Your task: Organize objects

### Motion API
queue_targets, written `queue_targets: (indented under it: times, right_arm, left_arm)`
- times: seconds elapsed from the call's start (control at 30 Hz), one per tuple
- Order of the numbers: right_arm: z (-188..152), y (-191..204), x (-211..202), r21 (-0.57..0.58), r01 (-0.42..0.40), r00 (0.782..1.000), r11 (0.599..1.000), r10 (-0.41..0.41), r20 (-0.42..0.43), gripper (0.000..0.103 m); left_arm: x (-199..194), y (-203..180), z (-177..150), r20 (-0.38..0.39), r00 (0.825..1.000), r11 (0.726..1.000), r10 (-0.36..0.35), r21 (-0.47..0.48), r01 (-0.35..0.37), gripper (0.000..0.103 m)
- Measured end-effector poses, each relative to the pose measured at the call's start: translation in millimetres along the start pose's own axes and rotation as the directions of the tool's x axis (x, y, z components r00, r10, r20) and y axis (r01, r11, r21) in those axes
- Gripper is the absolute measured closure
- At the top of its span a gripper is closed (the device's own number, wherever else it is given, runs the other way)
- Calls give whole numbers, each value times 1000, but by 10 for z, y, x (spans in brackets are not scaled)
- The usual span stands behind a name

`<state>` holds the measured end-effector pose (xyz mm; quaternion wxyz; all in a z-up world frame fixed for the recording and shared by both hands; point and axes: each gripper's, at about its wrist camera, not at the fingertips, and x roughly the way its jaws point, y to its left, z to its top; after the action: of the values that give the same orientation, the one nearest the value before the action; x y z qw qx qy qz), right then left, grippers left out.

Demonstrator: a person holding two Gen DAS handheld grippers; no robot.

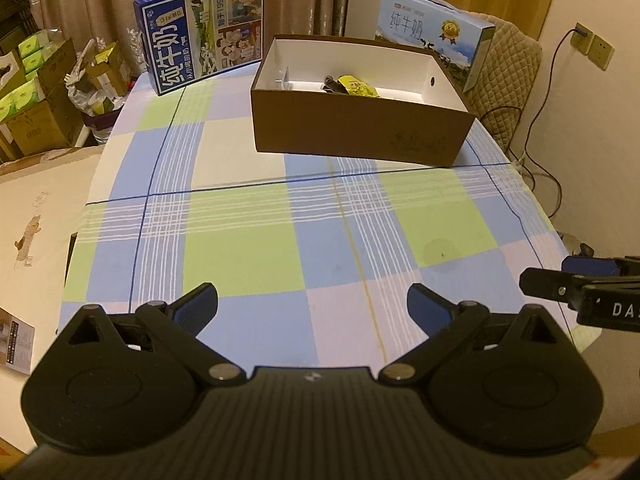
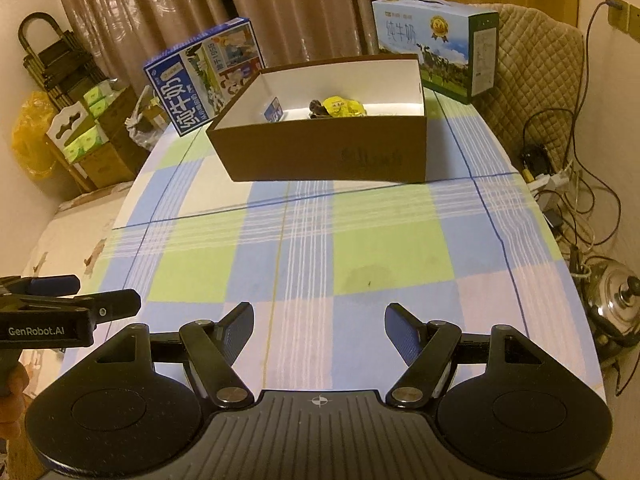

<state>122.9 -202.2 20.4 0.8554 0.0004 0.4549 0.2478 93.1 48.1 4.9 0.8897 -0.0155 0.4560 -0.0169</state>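
Note:
A brown cardboard box point(image 1: 360, 128) with a white inside stands open at the far middle of the checked table; it also shows in the right wrist view point(image 2: 328, 152). Inside lie a yellow packet point(image 1: 358, 86) point(image 2: 344, 107), a dark object point(image 1: 332, 83) point(image 2: 316, 109) and a small blue-and-white packet point(image 2: 274, 111). My left gripper point(image 1: 312, 300) is open and empty above the near table edge. My right gripper point(image 2: 319, 328) is open and empty, also near the front edge. Each gripper shows at the edge of the other's view: the right one point(image 1: 560, 280), the left one point(image 2: 80, 304).
A dark blue milk carton box point(image 1: 204, 32) leans at the back left and a light blue milk box point(image 1: 432, 36) stands at the back right. Cardboard boxes point(image 1: 36, 92) are stacked on the floor at left. Cables point(image 2: 568, 184) and a metal pot point(image 2: 616, 300) lie at right.

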Motion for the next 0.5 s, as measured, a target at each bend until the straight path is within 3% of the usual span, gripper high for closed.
queue_targets:
  times: [0.5]
  right_arm:
    - [-87,174,-33,-4,11,1000,1000,-11,5,33]
  left_arm:
    - [-78,91,-93,7,1000,1000,-9,13,9,3]
